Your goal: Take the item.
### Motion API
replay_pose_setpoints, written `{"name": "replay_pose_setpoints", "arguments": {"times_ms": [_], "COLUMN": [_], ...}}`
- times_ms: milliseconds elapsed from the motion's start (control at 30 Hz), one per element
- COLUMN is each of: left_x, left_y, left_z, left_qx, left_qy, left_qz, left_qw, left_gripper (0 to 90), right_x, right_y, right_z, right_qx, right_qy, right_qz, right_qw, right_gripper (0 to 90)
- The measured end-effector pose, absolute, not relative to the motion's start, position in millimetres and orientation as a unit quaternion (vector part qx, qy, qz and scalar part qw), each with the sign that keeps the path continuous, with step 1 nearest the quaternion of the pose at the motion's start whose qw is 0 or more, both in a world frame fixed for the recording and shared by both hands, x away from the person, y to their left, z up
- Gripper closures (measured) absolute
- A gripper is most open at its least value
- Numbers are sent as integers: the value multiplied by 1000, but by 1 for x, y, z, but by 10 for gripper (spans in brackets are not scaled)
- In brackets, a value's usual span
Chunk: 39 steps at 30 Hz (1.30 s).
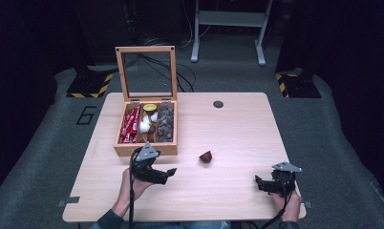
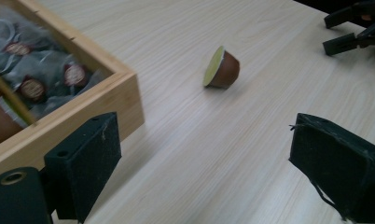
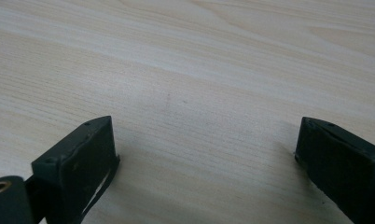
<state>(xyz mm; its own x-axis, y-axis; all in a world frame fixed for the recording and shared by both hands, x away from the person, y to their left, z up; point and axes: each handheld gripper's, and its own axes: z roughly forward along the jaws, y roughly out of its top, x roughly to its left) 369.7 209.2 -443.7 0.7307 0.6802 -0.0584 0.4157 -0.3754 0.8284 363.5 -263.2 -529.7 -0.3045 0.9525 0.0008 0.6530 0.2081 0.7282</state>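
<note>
Lying on its side on the bare table (image 1: 238, 124), the capsule (image 1: 206, 156) sits right of the box (image 1: 145, 149), between both grippers. Left gripper (image 1: 171, 172), jaws spread and empty, points at it; likely next: close in and pinch it. Right gripper (image 1: 257, 181) rests spread, empty.

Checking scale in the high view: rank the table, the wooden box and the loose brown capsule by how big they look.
1. table, largest by far.
2. wooden box, with its lid standing open.
3. brown capsule, smallest, lying apart on the tabletop right of the box.
</note>
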Motion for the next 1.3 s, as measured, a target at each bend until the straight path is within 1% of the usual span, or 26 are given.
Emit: {"name": "replay_pose_setpoints", "arguments": {"times_ms": [367, 567, 667, 733, 800, 1033, 1200, 1300], "left_x": [351, 345, 342, 340, 340, 343, 344, 346], "left_y": [269, 298, 313, 319, 328, 345, 350, 351], "left_z": [-461, -480, -491, -498, -508, -528, -531, -531], "left_qx": [796, 781, 779, 778, 775, 767, 761, 766], "left_qy": [388, 427, 445, 458, 472, 498, 505, 504], "left_qz": [163, 166, 174, 189, 190, 191, 196, 199], "left_qw": [435, 425, 406, 387, 375, 356, 357, 346], "left_gripper": [40, 10, 2, 3, 3, 2, 2, 2], "right_x": [363, 363, 363, 363, 363, 363, 363, 363], "right_y": [-263, -263, -263, -263, -263, -263, -263, -263], "right_z": [-530, -530, -530, -530, -530, -530, -530, -530], "right_qx": [543, 543, 543, 544, 544, 546, 547, 547], "right_qy": [741, 740, 740, 740, 739, 738, 738, 738], "right_qz": [320, 320, 320, 320, 320, 319, 319, 319], "right_qw": [234, 234, 234, 234, 235, 235, 235, 235], "right_gripper": [43, 43, 43, 43, 43, 43, 42, 43]}}
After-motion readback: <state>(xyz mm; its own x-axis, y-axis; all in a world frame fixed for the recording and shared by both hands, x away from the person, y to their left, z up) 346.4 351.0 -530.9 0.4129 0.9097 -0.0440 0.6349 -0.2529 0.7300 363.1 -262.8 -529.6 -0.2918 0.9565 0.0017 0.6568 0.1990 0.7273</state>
